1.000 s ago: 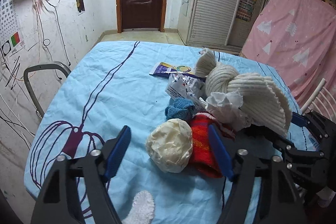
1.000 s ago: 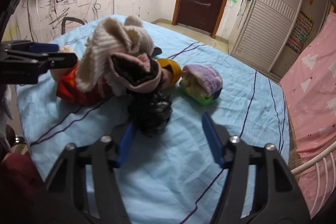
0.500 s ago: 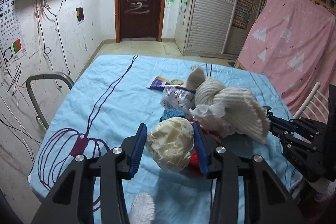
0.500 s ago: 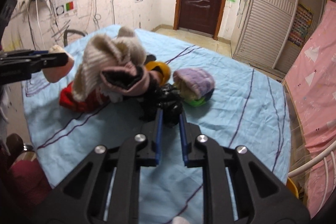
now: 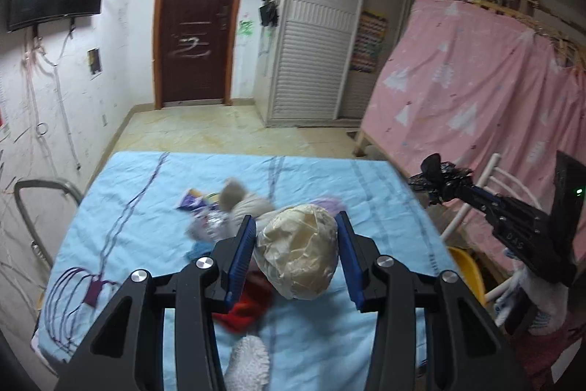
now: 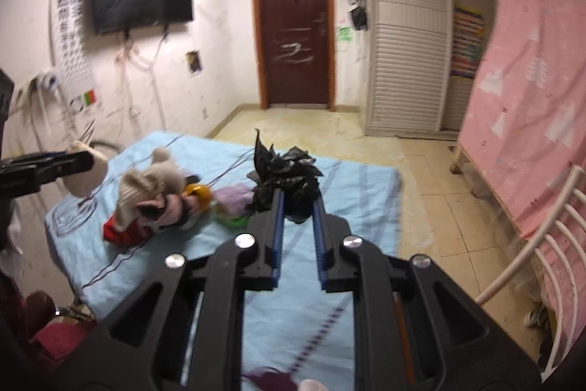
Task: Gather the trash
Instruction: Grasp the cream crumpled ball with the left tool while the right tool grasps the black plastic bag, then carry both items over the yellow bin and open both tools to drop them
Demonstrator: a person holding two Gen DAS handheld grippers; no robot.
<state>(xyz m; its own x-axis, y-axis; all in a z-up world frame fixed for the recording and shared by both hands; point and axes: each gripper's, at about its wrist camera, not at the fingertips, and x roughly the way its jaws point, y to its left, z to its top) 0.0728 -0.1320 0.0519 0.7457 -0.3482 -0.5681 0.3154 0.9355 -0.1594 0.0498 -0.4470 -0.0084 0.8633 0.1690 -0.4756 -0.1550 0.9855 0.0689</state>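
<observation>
Your left claw (image 5: 295,257) is clamped on a cream paper wad (image 5: 298,253), lifted clear of the blue-sheeted worktop (image 5: 139,207). Your right claw (image 6: 296,204) is closed on a crumpled black bag (image 6: 285,178), also held off the sheet.

The left view alone shows a red cloth (image 5: 245,308) under the wad, a purple wrapper (image 5: 192,200) and a silvery packet (image 5: 210,224) beside a blurred cream knit (image 5: 245,204), a white fuzzy thing (image 5: 249,361) at the near edge, and a yellow tub (image 5: 468,272) past the worktop's right edge; you cannot tell what is in it. It also catches your right claw at the far right with the black bag at its tip.

The right view alone shows the heap from the other side: the cream knit on a pink-lined dark piece (image 6: 161,211), something orange-yellow (image 6: 199,195), and a lilac and green bundle (image 6: 234,204) just beside the heap. Your left claw appears at its left edge with the wad.
</observation>
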